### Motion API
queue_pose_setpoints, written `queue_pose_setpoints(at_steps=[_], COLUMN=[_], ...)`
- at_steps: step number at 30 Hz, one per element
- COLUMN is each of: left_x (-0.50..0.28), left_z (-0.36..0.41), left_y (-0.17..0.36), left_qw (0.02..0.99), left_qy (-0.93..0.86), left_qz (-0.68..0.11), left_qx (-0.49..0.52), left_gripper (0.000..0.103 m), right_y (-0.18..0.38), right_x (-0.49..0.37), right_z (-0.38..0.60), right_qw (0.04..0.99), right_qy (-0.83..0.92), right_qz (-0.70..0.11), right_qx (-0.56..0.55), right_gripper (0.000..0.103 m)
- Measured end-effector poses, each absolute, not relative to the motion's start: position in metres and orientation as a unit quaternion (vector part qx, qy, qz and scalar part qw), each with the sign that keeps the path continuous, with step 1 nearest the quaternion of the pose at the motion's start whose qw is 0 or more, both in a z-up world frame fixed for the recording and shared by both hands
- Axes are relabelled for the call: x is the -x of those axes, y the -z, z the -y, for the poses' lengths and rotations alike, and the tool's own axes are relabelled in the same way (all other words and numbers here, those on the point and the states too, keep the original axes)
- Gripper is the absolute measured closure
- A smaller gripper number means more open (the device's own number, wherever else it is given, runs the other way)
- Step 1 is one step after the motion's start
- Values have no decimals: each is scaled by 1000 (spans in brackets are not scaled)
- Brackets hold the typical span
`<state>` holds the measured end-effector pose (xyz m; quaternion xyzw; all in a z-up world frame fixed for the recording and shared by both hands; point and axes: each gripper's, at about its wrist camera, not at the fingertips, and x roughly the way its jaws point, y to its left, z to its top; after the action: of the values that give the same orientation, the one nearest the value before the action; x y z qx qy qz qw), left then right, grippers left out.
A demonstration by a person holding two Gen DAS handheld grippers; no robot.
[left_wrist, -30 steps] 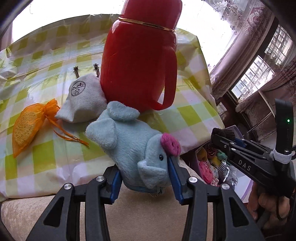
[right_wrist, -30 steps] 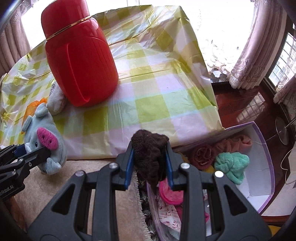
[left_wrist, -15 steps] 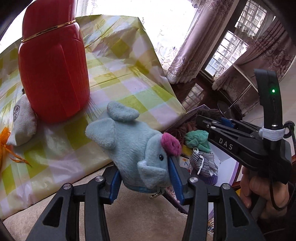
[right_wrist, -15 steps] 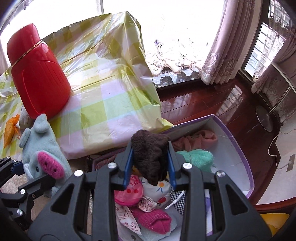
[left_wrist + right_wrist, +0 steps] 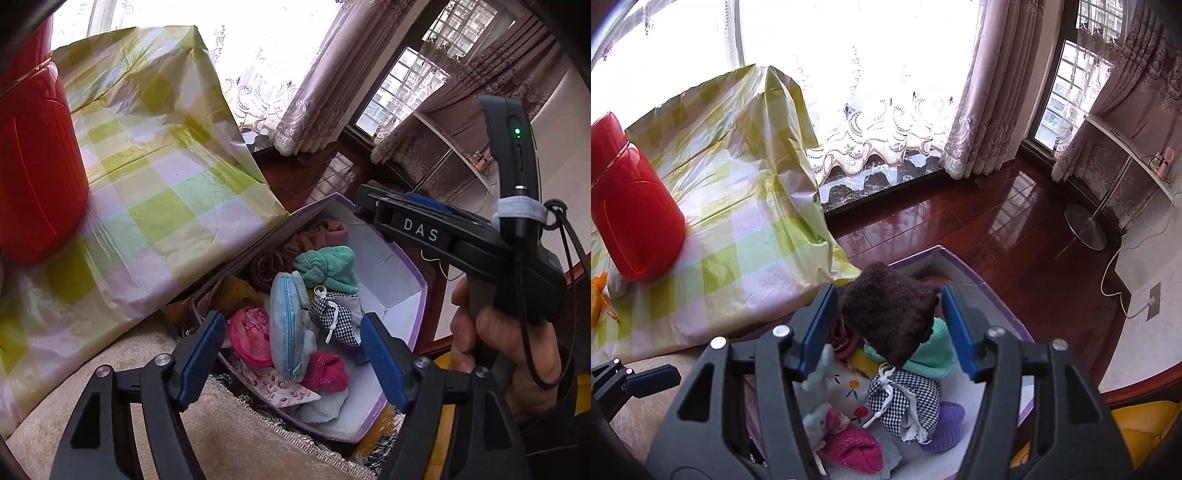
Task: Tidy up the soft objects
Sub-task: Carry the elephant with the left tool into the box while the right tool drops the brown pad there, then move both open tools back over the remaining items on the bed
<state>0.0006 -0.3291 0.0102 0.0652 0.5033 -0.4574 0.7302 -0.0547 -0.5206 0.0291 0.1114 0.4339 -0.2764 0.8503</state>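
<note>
A purple-edged box [image 5: 404, 275] on the floor holds several soft things. The blue plush elephant [image 5: 288, 328] lies in it on its side, zipper up, free of my left gripper [image 5: 293, 356], which is open just above it. My right gripper [image 5: 888, 328] is open over the box [image 5: 1001, 306]. The dark brown knitted piece [image 5: 890, 314] sits between its spread blue pads, touching neither, above a teal cloth [image 5: 934, 354]. The elephant [image 5: 820, 421] shows low in the right wrist view.
A table with a yellow-checked cover [image 5: 159, 184] stands left of the box, bearing a red thermos jug [image 5: 33, 177] and an orange mesh pouch [image 5: 596, 299]. A beige cushion [image 5: 236, 443] lies under my left gripper. Dark wooden floor [image 5: 997, 221] and curtains lie beyond.
Both grippers swung right over the box and opened. The elephant dropped from my left gripper into the box. The brown knitted piece came free of my right pads.
</note>
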Motion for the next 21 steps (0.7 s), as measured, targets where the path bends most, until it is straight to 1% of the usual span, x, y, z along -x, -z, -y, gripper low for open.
queue_pose_setpoints(at_steps=[3, 10, 21], left_x=[-6, -20, -63], left_z=[322, 282, 152], left_y=[-9, -18, -22], left_qw=[736, 780, 845], left_qy=[443, 393, 255], left_qz=[-508, -483, -470], left_qx=[-61, -61, -13], left_gripper=[27, 27, 27], right_y=[-29, -25, -21], right_x=[54, 45, 9], right_z=[518, 491, 389], right_qw=[852, 858, 871], right_qy=[268, 229, 106], right_qz=[-434, -444, -464], right_qx=[-116, -120, -119], right_gripper=[34, 34, 34])
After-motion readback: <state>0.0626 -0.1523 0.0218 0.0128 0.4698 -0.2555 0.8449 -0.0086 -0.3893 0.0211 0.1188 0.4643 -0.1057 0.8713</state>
